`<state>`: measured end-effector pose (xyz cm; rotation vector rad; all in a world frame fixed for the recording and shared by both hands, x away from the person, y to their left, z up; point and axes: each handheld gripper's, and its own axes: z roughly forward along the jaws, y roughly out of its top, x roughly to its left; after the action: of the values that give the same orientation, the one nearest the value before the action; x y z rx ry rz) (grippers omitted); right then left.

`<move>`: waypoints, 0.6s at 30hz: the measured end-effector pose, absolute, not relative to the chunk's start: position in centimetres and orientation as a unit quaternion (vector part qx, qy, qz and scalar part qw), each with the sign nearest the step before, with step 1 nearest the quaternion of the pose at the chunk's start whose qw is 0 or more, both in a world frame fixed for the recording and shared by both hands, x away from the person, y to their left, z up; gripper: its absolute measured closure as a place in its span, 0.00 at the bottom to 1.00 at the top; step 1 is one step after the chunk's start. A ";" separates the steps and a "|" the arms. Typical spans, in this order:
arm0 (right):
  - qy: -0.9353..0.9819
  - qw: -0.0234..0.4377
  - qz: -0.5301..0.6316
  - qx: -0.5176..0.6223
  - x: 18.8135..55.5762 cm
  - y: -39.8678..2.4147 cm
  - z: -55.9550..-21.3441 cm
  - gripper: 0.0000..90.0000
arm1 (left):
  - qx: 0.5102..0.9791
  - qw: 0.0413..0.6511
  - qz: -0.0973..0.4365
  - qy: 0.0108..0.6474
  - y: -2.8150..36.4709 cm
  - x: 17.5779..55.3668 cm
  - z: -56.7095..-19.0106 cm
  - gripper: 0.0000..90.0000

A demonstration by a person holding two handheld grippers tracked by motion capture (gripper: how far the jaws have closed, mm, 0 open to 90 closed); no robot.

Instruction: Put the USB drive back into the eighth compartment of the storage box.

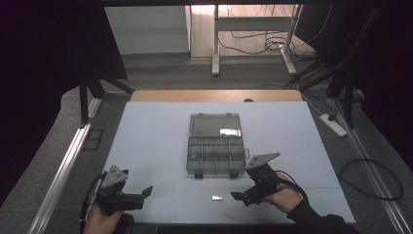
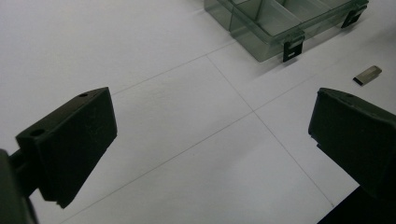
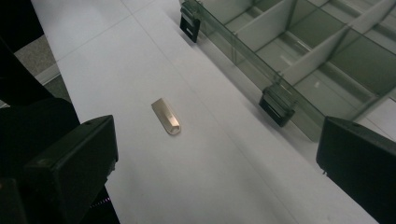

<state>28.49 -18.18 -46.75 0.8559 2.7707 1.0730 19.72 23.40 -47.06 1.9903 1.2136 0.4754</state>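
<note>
One clear compartment box [image 1: 215, 148] lies open on the counter [image 1: 146, 141], with two black latches [image 3: 277, 104] on its near side. One small metal piece [image 1: 217, 198], perhaps a flash drive, lies near the counter's near edge. Two grippers: left [image 1: 146, 191], right [image 1: 237, 196].

Looked like a lab: dark curtains [image 1: 44, 58] around the table [image 1: 146, 126], cables [image 1: 311, 63] and power strip [image 1: 333, 124] on the floor.

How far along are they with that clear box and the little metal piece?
Done: the clear plastic compartment box lies open. In hand: nothing; the left gripper and right gripper are open. Left: the small silver metal piece lies on the white table, outside the box.
</note>
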 end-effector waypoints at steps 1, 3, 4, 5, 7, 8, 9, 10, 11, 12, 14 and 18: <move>0.896 0.024 0.347 0.275 28.5 -18.0 -46.8 0.00 | 0.776 0.372 0.185 0.474 23.4 19.7 -47.1 0.01; 0.897 0.025 0.347 0.274 28.6 -17.9 -46.8 0.00 | 0.776 0.372 0.185 0.473 23.4 19.7 -47.1 0.01; 0.897 0.023 0.346 0.273 28.6 -17.7 -46.9 0.00 | 0.776 0.373 0.185 0.473 23.4 19.7 -47.1 0.01; 0.899 0.020 0.344 0.272 28.7 -17.4 -46.9 0.00 | 0.776 0.373 0.185 0.473 23.4 19.7 -47.1 0.01; 0.901 0.016 0.339 0.270 28.8 -17.0 -47.0 0.00 | 0.777 0.372 0.186 0.473 23.4 19.7 -47.1 0.01; 0.902 0.013 0.338 0.270 28.8 -16.8 -47.1 0.00 | 0.777 0.372 0.186 0.473 23.4 19.7 -47.1 0.01; 0.902 0.012 0.338 0.268 28.8 -16.7 -47.1 0.00 | 0.777 0.372 0.186 0.473 23.4 19.7 -47.1 0.01; 0.903 0.008 0.338 0.266 28.9 -16.5 -47.2 0.00 | 0.777 0.372 0.186 0.472 23.4 19.7 -47.1 0.01; 0.903 0.007 0.339 0.265 28.9 -16.3 -47.2 0.00 | 0.777 0.373 0.186 0.472 23.4 19.7 -47.1 0.01; 0.903 0.005 0.338 0.264 28.9 -16.2 -47.2 0.00 | 0.776 0.374 0.185 0.472 23.4 19.7 -47.1 0.01; 0.904 0.003 0.337 0.264 28.9 -16.0 -47.3 0.00 | 0.776 0.374 0.185 0.473 23.4 19.7 -47.1 0.01; 0.911 0.004 0.324 0.257 28.9 -15.2 -47.6 0.00 | 0.777 0.375 0.185 0.472 23.4 19.7 -47.1 0.01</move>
<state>28.93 -15.15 -47.62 0.8067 2.8539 1.0142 19.68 23.44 -47.05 1.9881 1.2073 0.4738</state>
